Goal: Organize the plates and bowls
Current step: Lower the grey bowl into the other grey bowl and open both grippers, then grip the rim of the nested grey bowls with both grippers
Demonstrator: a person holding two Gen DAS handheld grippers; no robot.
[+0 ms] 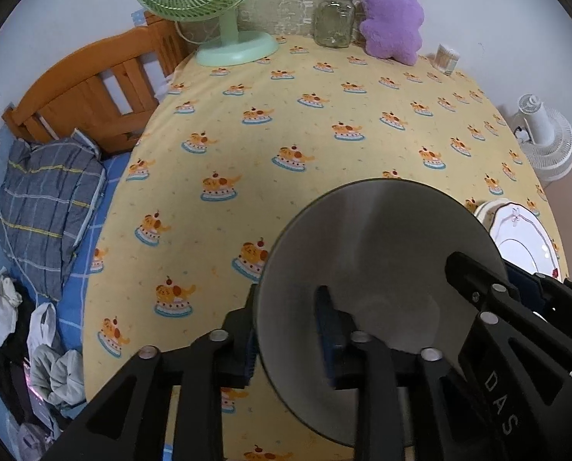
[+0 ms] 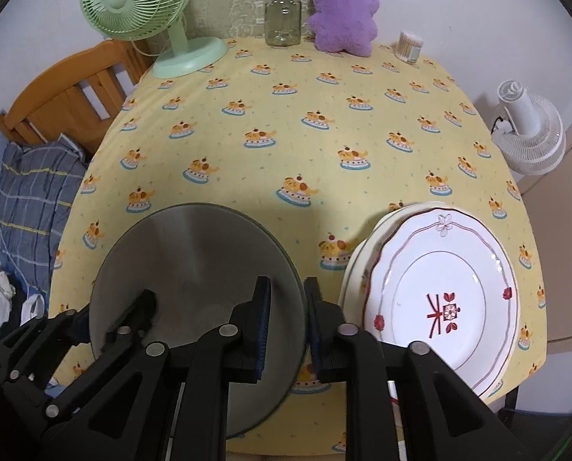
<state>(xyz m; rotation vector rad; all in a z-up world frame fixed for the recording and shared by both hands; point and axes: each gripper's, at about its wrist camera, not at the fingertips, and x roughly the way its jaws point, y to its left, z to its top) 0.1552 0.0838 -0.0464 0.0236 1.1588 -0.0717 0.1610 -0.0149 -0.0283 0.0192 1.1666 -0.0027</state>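
A grey bowl (image 1: 378,253) with a dark rim is held above the yellow tablecloth; it also shows in the right wrist view (image 2: 194,265). My left gripper (image 1: 290,330) is shut on its left rim, one finger inside and one outside. My right gripper (image 2: 288,320) is shut on its right rim the same way. The right gripper's fingers (image 1: 478,284) reach in from the right in the left wrist view. A stack of white plates with red flower marks (image 2: 439,299) lies at the table's right front; it also shows in the left wrist view (image 1: 524,238).
At the back stand a green fan (image 2: 147,15), a glass jar (image 2: 282,15), a purple plush toy (image 2: 343,11) and a cotton-swab box (image 2: 410,46). A wooden bed frame (image 1: 94,88) with bedding is left. A white fan (image 2: 531,130) stands right.
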